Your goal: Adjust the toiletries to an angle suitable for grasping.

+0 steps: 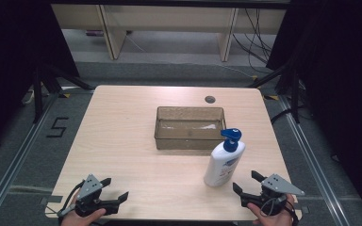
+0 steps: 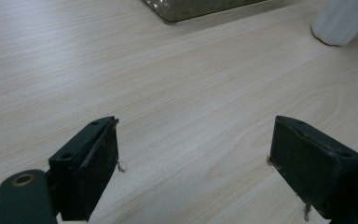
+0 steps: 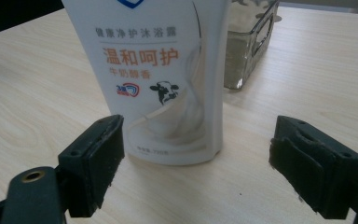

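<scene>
tabletop [image 1: 122,141]: light wood, grommet hole [image 1: 210,99] at far edge | floor [image 1: 23,150]: grey, marked "5" [image 1: 57,127] | cables [image 1: 257,37]: far right

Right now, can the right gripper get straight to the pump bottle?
Probably yes: the right gripper is open and faces the pump bottle head-on, with bare table between them. The clear bin sits behind the bottle.

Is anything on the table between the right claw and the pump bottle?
Nothing: in the right gripper view, bare wood runs from the open right claw to the base of the pump bottle. The high view shows the same clear gap.
</scene>
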`<state>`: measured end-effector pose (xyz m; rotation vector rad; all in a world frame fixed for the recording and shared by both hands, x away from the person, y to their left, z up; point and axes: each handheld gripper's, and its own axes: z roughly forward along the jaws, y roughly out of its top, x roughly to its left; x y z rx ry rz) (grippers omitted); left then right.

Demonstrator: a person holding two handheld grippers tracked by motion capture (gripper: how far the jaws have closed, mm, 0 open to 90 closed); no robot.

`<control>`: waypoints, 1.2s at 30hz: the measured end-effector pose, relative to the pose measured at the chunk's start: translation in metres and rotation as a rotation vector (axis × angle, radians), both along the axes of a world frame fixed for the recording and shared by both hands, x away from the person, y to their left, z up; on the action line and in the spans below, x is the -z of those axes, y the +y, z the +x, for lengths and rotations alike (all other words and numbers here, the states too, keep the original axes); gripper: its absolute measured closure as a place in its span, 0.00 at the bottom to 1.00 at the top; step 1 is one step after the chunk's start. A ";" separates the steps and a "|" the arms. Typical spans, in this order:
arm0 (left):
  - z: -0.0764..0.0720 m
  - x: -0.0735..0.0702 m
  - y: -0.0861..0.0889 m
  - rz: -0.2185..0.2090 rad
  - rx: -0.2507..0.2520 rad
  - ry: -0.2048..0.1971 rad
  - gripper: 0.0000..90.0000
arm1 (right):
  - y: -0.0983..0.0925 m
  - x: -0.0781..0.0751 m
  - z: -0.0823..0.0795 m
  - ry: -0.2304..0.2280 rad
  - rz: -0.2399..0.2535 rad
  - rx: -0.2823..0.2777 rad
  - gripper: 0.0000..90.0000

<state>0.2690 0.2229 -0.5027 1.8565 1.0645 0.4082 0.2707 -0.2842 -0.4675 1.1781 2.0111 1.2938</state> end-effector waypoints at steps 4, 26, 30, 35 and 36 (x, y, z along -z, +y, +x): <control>0.000 0.000 0.000 0.002 -0.006 0.003 0.17 | -0.002 -0.004 -0.001 -0.017 0.033 -0.008 0.19; 0.001 0.000 0.002 -0.011 -0.026 -0.003 0.17 | 0.009 -0.060 -0.007 -0.191 0.075 -0.054 0.27; 0.000 -0.001 0.002 -0.006 -0.029 -0.004 0.17 | 0.011 -0.069 -0.003 -0.196 0.072 -0.061 0.28; 0.001 -0.001 0.003 -0.012 -0.031 -0.003 0.17 | 0.014 -0.077 0.000 -0.183 0.097 -0.057 0.29; 0.000 -0.001 0.003 -0.009 -0.027 -0.005 0.17 | 0.015 -0.081 0.003 -0.202 0.086 -0.063 0.29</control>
